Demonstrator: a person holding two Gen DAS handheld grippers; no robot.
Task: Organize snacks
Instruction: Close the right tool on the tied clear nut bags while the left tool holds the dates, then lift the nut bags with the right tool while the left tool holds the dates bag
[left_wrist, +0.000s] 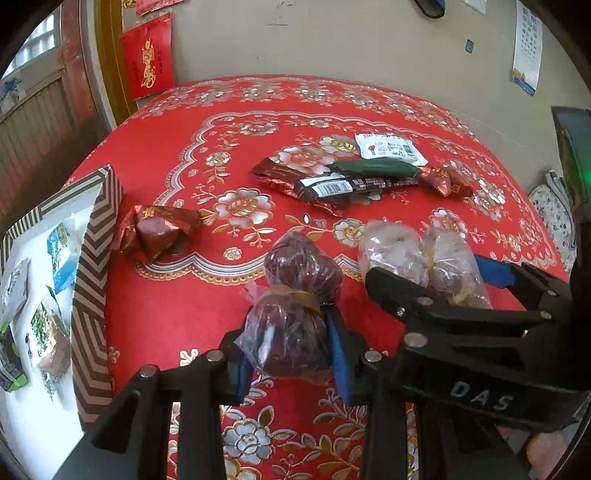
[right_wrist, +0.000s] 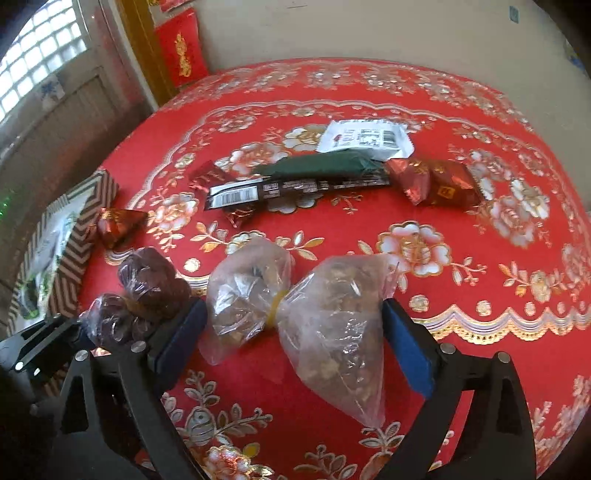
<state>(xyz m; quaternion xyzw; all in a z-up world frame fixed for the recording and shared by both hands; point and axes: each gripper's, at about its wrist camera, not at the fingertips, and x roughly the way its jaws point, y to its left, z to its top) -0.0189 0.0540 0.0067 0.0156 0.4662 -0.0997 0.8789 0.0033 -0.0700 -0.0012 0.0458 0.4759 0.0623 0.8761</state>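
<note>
My left gripper (left_wrist: 291, 354) is shut on a clear bag of dark red dates (left_wrist: 295, 306), tied in the middle with a rubber band; the bag also shows in the right wrist view (right_wrist: 147, 299). My right gripper (right_wrist: 295, 339) is open around a clear bag of brown nuts (right_wrist: 291, 314), with the blue pads on either side of it and apart from it. That bag and the right gripper (left_wrist: 439, 284) also show in the left wrist view. Both bags are at the near part of the red flowered table (left_wrist: 166, 147).
A striped box (left_wrist: 92, 295) with several snack packs in it stands at the left. A red foil candy (left_wrist: 159, 232) lies beside it. At the middle back lie a dark bar (left_wrist: 362, 184), a green pack (left_wrist: 373, 168), a white packet (left_wrist: 391, 147) and another red candy (left_wrist: 447, 181).
</note>
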